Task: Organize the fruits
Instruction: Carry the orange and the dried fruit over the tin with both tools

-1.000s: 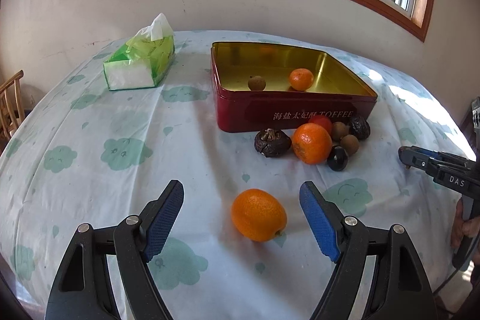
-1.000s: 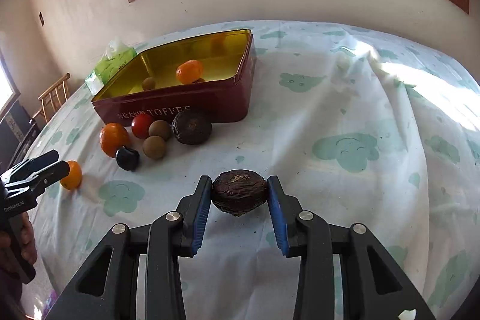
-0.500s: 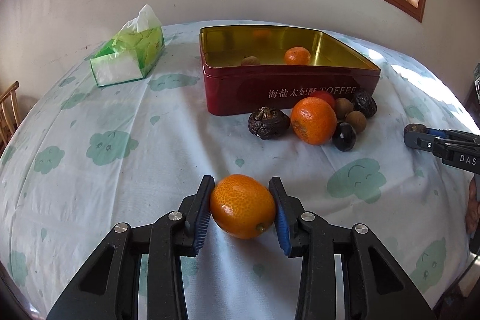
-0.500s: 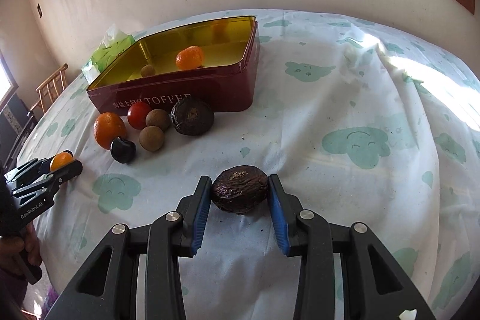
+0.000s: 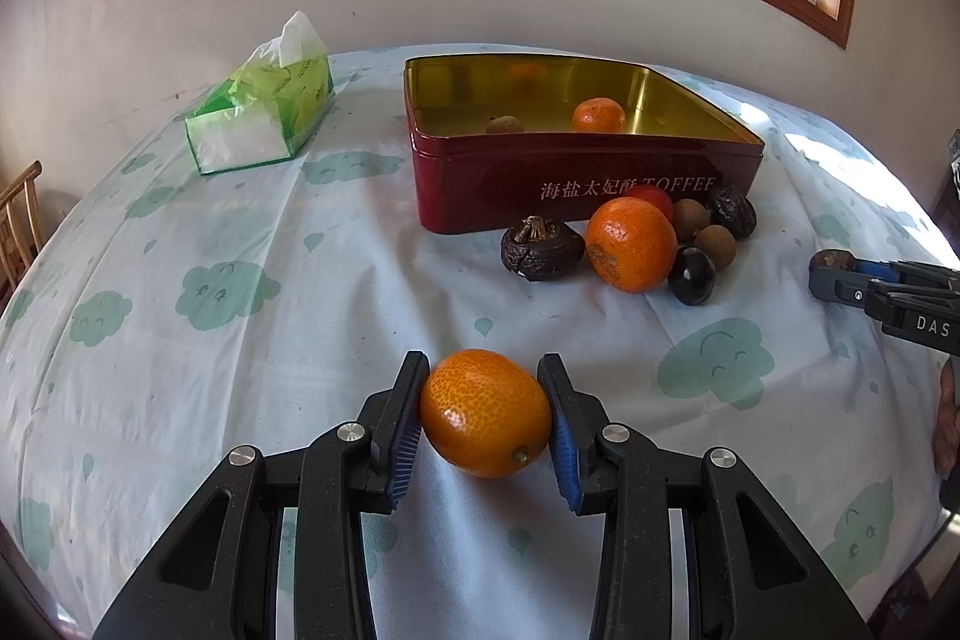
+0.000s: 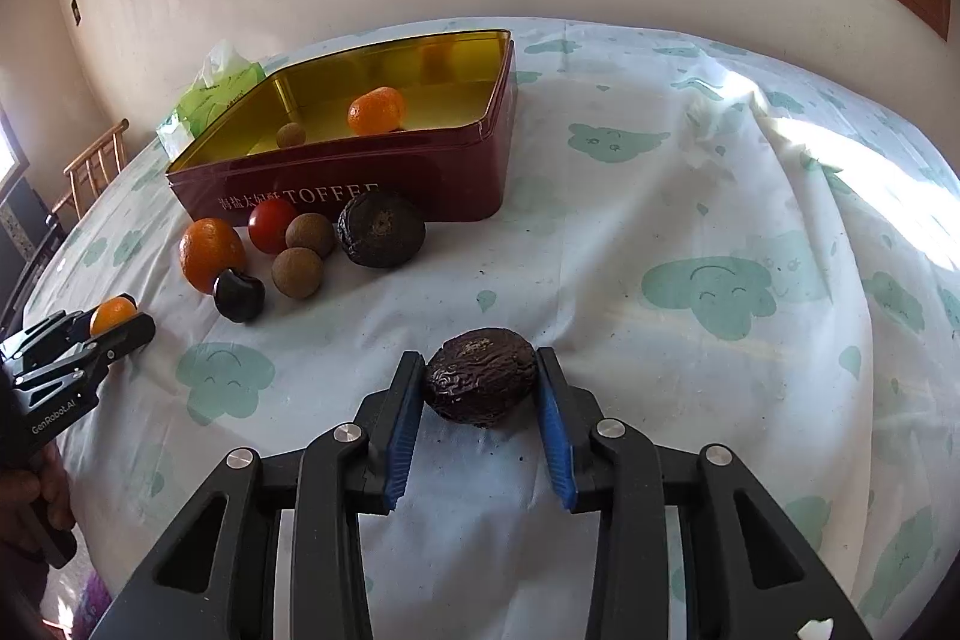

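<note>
Tin sits mid-table, open top up, ready for fruit. My left gripper clamps orange; my right gripper clamps wrinkled dark fruit, both near front table edge. I judge both bound for tin.

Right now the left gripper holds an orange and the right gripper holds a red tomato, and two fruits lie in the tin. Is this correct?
Not quite. The right gripper holds a dark wrinkled fruit, as the right wrist view shows; the red tomato lies beside the tin. The left gripper does hold an orange, and two fruits lie in the tin.
</note>
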### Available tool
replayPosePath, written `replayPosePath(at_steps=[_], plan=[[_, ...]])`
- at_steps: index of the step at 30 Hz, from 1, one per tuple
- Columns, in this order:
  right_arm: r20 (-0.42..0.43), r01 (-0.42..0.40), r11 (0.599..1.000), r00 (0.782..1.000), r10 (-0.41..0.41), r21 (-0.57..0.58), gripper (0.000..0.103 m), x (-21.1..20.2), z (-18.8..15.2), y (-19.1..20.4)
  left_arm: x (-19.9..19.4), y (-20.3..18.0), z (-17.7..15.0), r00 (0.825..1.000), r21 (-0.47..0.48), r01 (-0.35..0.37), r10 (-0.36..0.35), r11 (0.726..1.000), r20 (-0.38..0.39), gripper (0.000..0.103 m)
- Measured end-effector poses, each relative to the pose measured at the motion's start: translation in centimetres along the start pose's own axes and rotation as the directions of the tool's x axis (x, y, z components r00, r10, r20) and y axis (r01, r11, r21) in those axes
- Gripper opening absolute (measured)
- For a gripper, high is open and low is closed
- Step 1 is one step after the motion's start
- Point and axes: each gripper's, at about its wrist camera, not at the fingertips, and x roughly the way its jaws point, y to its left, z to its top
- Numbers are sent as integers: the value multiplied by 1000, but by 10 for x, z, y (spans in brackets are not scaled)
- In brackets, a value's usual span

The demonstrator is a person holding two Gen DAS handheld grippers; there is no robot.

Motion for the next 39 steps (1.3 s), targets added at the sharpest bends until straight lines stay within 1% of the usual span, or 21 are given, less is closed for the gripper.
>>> replayPosePath(at_steps=[5, 11, 15, 22, 31, 39], plan=[[-6, 39, 999, 999, -39, -31, 34, 2, 0, 6, 0, 0, 0, 1000, -1, 1, -1, 1000, 0, 38], [-8, 57, 997, 998, -58, -46, 34, 2, 0, 9, 0, 2, 0, 1000, -3, -14, 14, 1000, 2, 38], [-8, 57, 997, 998, -57, -46, 34, 2, 0, 9, -1, 4, -1, 1000, -17, -30, 30, 999, 5, 38], [-8, 52, 998, 999, -52, -42, 35, 2, 0, 7, -1, 3, -1, 999, -13, -44, 44, 999, 8, 38], [-7, 57, 997, 998, -57, -46, 34, 2, 0, 8, -1, 2, -2, 999, -14, -47, 47, 999, 9, 38], [-7, 60, 997, 998, -60, -49, 34, 2, 0, 8, -1, 6, -1, 998, -37, -56, 57, 998, 8, 38]])
